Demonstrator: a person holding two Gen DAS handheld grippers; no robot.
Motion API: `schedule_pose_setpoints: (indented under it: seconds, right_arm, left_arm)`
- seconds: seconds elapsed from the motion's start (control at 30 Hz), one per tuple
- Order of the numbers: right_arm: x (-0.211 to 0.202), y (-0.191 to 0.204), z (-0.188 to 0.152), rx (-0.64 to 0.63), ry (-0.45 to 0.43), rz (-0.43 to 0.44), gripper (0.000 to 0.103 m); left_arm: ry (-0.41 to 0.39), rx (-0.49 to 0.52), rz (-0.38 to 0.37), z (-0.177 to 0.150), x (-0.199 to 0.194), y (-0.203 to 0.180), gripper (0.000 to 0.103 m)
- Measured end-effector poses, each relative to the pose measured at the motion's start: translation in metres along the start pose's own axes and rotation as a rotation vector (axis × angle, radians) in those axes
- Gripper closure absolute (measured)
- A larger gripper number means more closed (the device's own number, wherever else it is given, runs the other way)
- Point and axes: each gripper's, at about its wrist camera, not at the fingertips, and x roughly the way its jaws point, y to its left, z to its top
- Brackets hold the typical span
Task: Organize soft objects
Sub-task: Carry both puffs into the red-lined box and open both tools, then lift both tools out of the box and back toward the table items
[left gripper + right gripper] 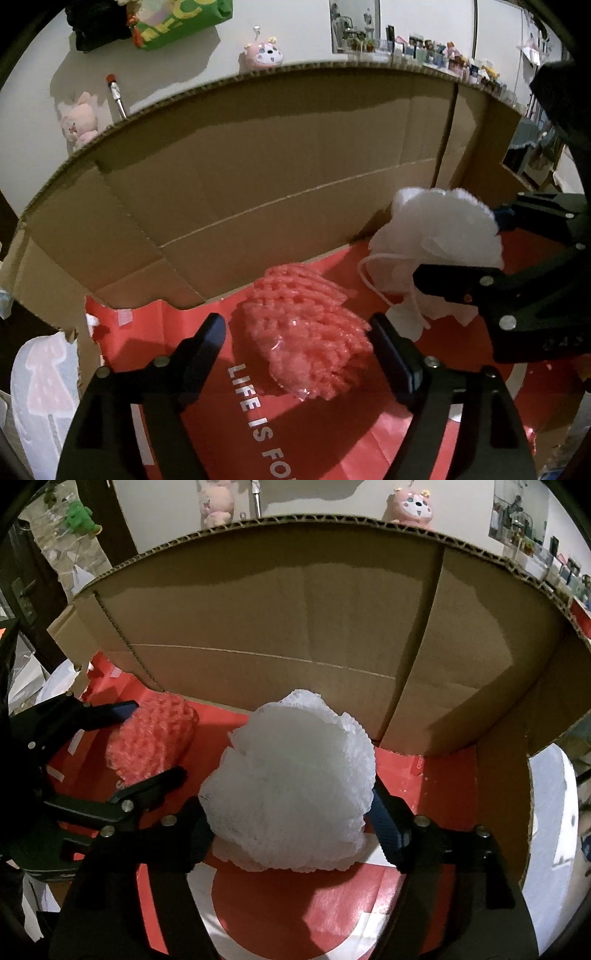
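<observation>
A pink foam net sleeve (308, 332) lies on the red floor of a cardboard box (258, 177). My left gripper (295, 332) is open, its fingers on either side of the sleeve without pressing it. A white mesh bath puff (295, 786) sits to its right, also in the box. My right gripper (291, 812) has both fingers against the puff's sides, holding it just above or on the red floor. The puff also shows in the left wrist view (439, 236), with the right gripper (461, 251) around it. The sleeve (151, 738) and left gripper (147, 742) show in the right wrist view.
The box's tall brown back wall (295, 627) and right wall (498, 701) close in the space. Red printed paper (332, 443) lines the bottom. Pink plush toys (79, 118) hang on the white wall behind. White foam (550, 830) stands outside the box at right.
</observation>
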Motion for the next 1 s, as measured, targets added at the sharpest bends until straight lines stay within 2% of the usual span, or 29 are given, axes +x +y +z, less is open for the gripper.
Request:
schedule_pose_setpoints:
  seconds: [0.07,0.2,0.4,0.47,0.7,1.0]
  right_arm:
    - [-0.003,-0.003,0.001,0.006,-0.003,-0.002,0.025]
    - [-0.008,-0.005,0.001,0.010,-0.006,-0.008,0.025]
    - [-0.027,-0.009,0.001,0.027,-0.040,-0.007,0.025]
    - [-0.035,-0.007,0.001,0.030,-0.053,-0.009,0.020]
    - [-0.076,0.007,-0.010,0.013,-0.126,-0.022,0.017]
    - [-0.151,0.029,-0.040,-0.024,-0.260,-0.032,0.014]
  left_arm:
    - [-0.007,-0.008,-0.002,-0.001,-0.004,0.000,0.019]
    - [-0.033,-0.026,0.004,-0.002,-0.014,0.004,0.012]
    - [-0.087,-0.052,0.020,-0.006,-0.039,0.003,0.007]
    - [-0.114,-0.056,0.026,-0.006,-0.052,0.003,0.006]
    - [-0.207,-0.088,0.030,-0.015,-0.096,0.004,0.000]
    - [-0.318,-0.132,0.053,-0.041,-0.161,-0.007,0.000]
